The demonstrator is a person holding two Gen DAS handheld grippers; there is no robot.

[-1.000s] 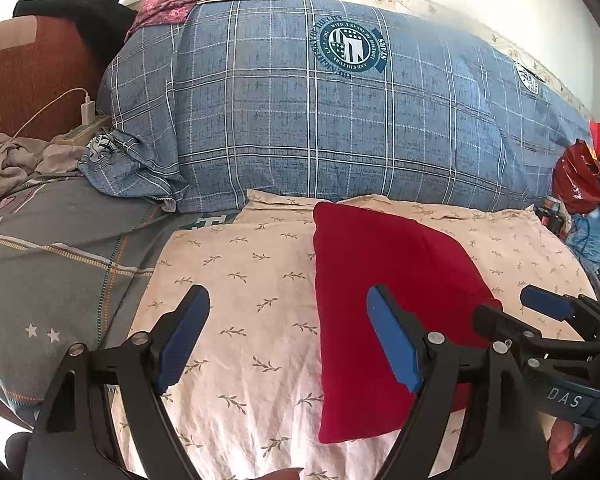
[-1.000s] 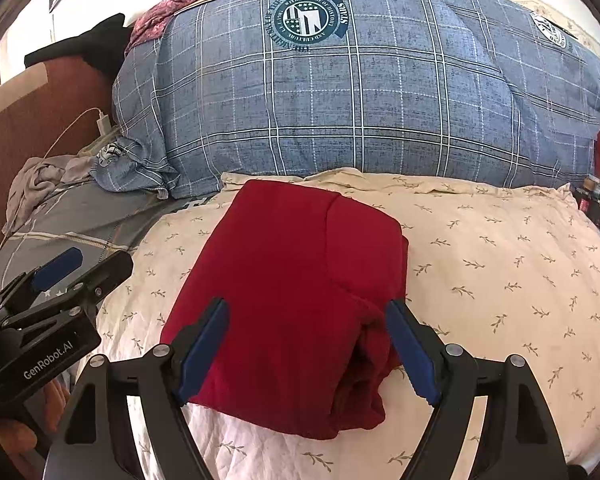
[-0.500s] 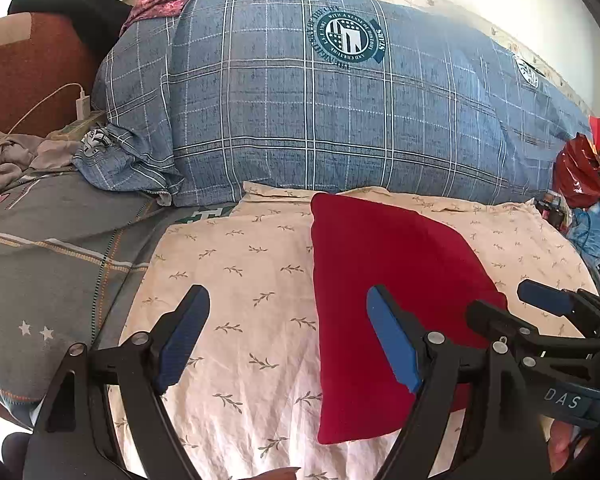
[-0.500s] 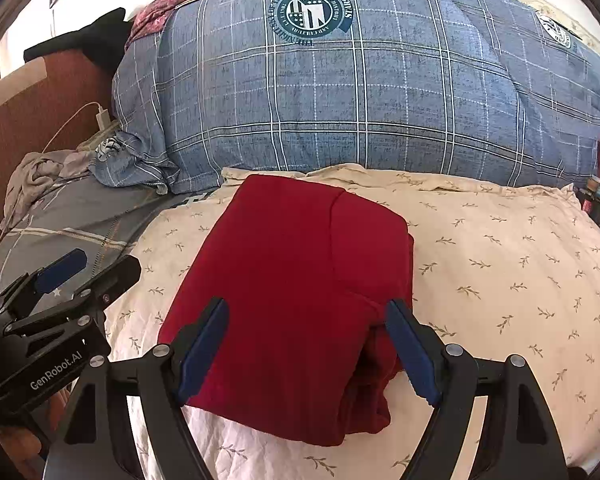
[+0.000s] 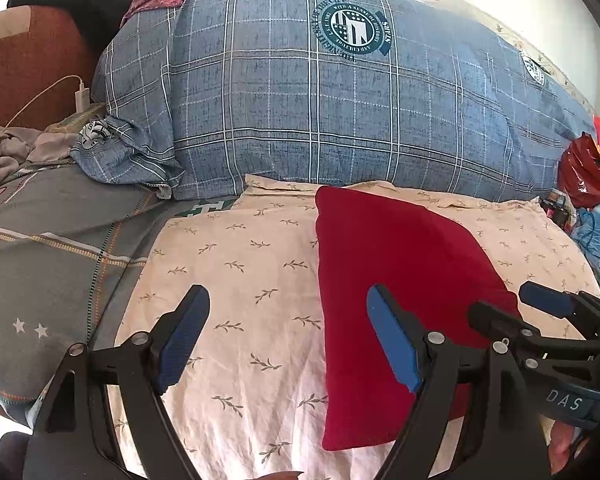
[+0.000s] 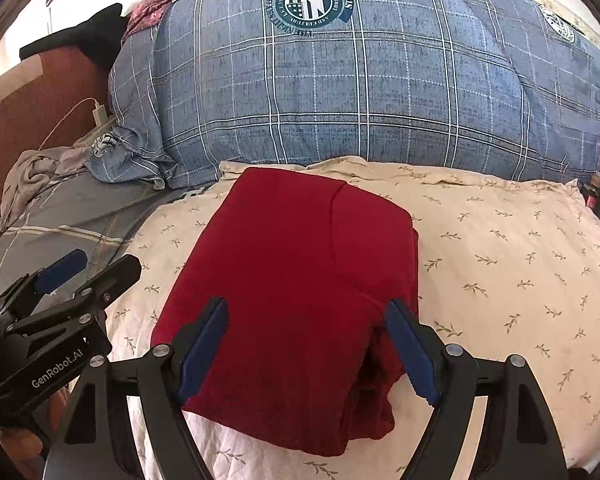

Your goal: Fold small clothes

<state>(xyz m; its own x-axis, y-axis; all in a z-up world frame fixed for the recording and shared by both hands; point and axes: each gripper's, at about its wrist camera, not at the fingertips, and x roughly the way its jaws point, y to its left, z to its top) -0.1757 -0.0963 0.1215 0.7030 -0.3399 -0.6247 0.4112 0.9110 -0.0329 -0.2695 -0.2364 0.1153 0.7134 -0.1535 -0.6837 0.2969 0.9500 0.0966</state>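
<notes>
a folded red garment [image 6: 296,276] lies flat on a cream sheet with a small leaf print [image 6: 512,264], a compact rectangle with its layered, open edges bunched at the near right corner. the right gripper [image 6: 306,344] hangs just above the near end of this bundle with its jaws spread wide; the blue pads [image 6: 202,346] stand on either side of the cloth's near part without pressing on it, and nothing is clamped between them. the left gripper [image 5: 288,336] is also spread wide and empty, poised over bare sheet; the red garment [image 5: 396,280] sits to its right, starting just behind its right finger and running away from it toward the back. each gripper shows in the other's view: the right one appears at the far right of the left wrist view, beyond the garment's edge, and the left one at the lower left of the right wrist view, beside the garment. beyond both grippers, past the far edge of the sheet, a large blue checked quilt [image 6: 360,92] with a round printed badge is heaped up. to the left of the left gripper a grey cover with stars and stripes [image 5: 56,256] spreads out, with a crumpled beige cloth [image 5: 8,152] farther back on it. a red plastic bag [image 5: 580,176] sits far off to the right of the left gripper.
</notes>
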